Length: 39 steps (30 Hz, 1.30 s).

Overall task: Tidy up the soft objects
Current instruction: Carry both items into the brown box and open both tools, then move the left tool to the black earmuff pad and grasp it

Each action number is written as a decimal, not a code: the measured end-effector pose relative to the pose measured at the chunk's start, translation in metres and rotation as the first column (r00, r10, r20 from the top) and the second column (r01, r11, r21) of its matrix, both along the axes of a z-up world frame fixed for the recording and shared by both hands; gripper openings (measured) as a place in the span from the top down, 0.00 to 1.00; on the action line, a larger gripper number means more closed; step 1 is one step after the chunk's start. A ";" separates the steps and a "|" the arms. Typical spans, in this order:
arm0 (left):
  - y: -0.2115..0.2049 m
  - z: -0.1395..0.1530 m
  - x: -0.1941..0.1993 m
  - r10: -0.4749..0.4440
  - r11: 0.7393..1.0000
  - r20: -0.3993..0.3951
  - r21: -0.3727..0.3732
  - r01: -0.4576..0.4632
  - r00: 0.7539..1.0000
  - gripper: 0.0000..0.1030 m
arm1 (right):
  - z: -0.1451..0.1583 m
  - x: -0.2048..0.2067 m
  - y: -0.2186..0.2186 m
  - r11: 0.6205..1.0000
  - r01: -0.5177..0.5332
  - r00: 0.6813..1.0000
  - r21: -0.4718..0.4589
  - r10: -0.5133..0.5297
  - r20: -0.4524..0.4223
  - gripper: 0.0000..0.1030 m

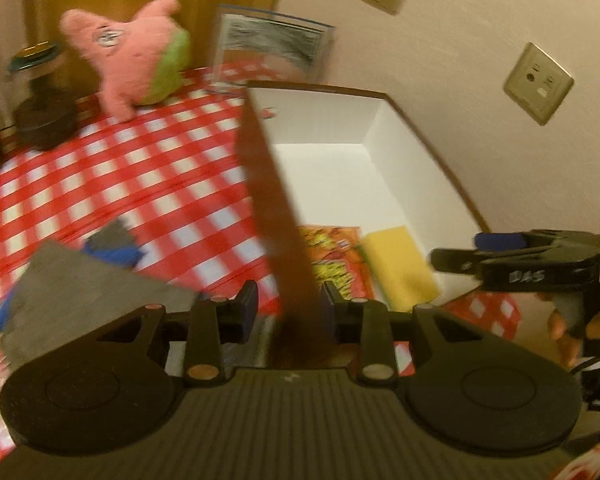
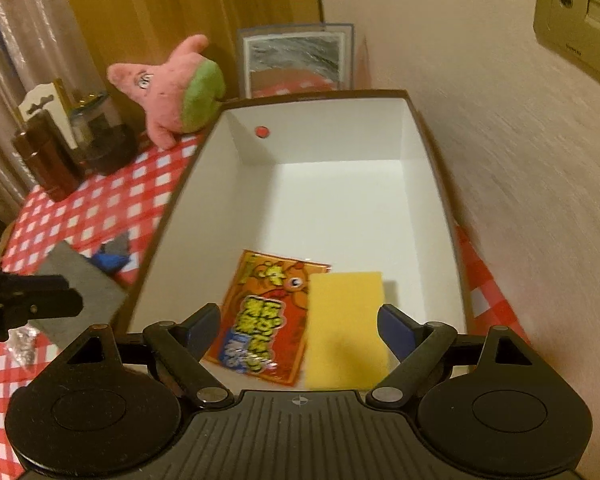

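While the sponge [image 2: 346,328] lies in the box [image 2: 436,152], the right gripper [image 2: 300,328] hangs released above it; the left gripper [image 1: 288,306] straddles the wall, apparently unclenched.

The left tool [image 1: 288,304] sits at lower centre, its blue pads straddling the brown wall of the box [image 1: 276,200] with gaps on both sides. Inside the white box, lower right, lie a yellow sponge [image 1: 400,264] and an orange packet [image 1: 336,260]. A pink plush [image 1: 136,56] stands upper left on the checkered worktop [image 1: 140,184]. A grey cloth [image 1: 84,284] lies lower left. The right tool [image 1: 520,260] enters from the right edge.
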<state>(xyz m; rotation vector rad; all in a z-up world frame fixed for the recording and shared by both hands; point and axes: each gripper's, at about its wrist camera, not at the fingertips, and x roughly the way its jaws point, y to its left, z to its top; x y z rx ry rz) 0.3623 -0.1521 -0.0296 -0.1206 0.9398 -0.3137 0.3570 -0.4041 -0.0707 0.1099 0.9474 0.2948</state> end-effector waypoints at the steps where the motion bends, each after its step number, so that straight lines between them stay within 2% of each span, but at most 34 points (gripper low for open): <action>1: 0.008 0.001 -0.006 0.015 1.000 0.002 0.006 -0.015 1.000 0.71 | 0.003 -0.005 0.004 1.000 -0.005 1.000 0.004 0.005 0.008 0.17; 5: 0.044 0.005 -0.033 0.079 0.997 0.006 0.022 -0.080 0.997 0.71 | 0.015 -0.025 0.021 0.999 -0.031 0.999 0.022 0.030 0.045 0.17; 11: 0.091 0.006 -0.073 0.165 0.985 0.002 0.047 -0.165 0.986 0.71 | 0.031 -0.061 0.058 0.991 -0.125 0.986 0.048 0.119 0.113 0.17; 17: 0.127 0.005 -0.111 0.218 0.974 0.008 0.063 -0.218 0.976 0.69 | 0.033 -0.092 0.103 0.971 -0.230 0.966 0.068 0.220 0.137 0.17; 21: 0.150 -0.003 -0.132 0.259 0.963 0.000 0.077 -0.258 0.966 0.66 | 0.022 -0.108 0.135 0.953 -0.298 0.949 0.059 0.289 0.127 0.17; 27: 0.180 -0.023 -0.153 0.317 0.945 -0.033 0.096 -0.313 0.948 0.66 | -0.011 -0.122 0.178 0.929 -0.368 0.929 0.038 0.365 0.056 0.17; 30: 0.188 -0.031 -0.162 0.329 0.940 -0.045 0.107 -0.323 0.943 0.63 | -0.025 -0.127 0.194 0.922 -0.386 0.922 0.021 0.385 0.030 0.17; 34: 0.194 -0.043 -0.170 0.316 0.946 -0.066 0.103 -0.308 0.947 0.59 | -0.039 -0.130 0.205 0.920 -0.392 0.920 0.014 0.392 0.007 0.18; 39: 0.186 -0.059 -0.171 0.255 0.960 -0.067 0.140 -0.244 0.965 0.49 | -0.052 -0.129 0.210 0.923 -0.384 0.923 0.004 0.384 -0.020 0.18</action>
